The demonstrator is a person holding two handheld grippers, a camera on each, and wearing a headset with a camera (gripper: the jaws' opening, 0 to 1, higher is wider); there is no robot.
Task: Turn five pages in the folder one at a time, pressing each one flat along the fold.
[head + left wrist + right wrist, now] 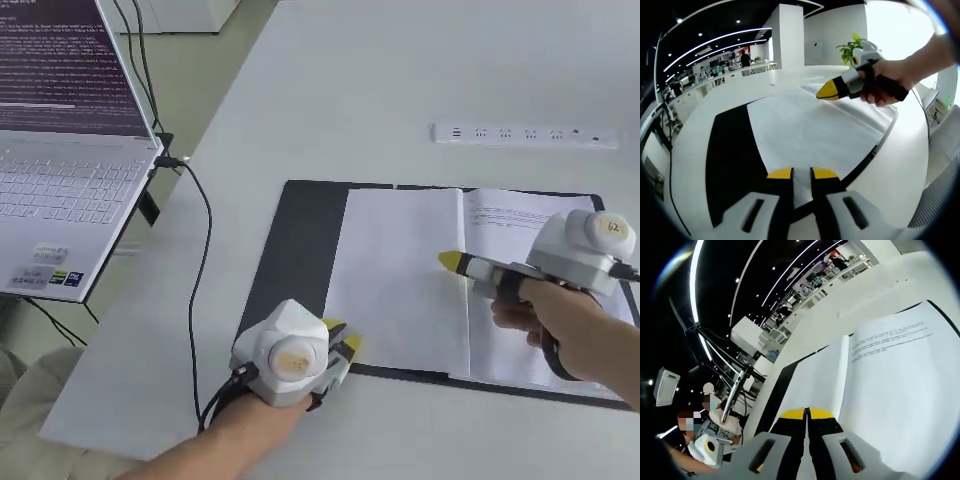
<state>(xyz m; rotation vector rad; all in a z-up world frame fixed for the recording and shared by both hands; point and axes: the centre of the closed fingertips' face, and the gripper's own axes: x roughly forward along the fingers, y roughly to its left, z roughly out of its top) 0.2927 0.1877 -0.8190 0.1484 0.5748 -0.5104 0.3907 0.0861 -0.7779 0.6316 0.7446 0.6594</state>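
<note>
**Open folder with both hand-held grippers at the pages**

Nearest the viewer, the left hand-held gripper (340, 342) rests at the near edge of the black folder (300, 250), beside the near left corner of the blank white left page (400, 280). Its yellow-tipped jaws stand narrowly parted. In the left gripper view the folder's edge and the page show through the gap, and nothing is seen clamped between the jaws.

The folder lies open and flat on the white desk (400, 80), with its black inner cover exposed to the left of the page. The right hand-held gripper (455, 262) reaches in from the right above the right page (510, 215), which carries a few printed lines at its far edge. Its jaws are pressed together and hold nothing. The tips sit over the left page, just beside the fold (465, 300); contact with the paper cannot be judged.

Beyond the folder lies a white power strip (525, 135). At the far left stands an open silver laptop (70, 190), with a black cable (205, 250) trailing from it across the desk.
</note>
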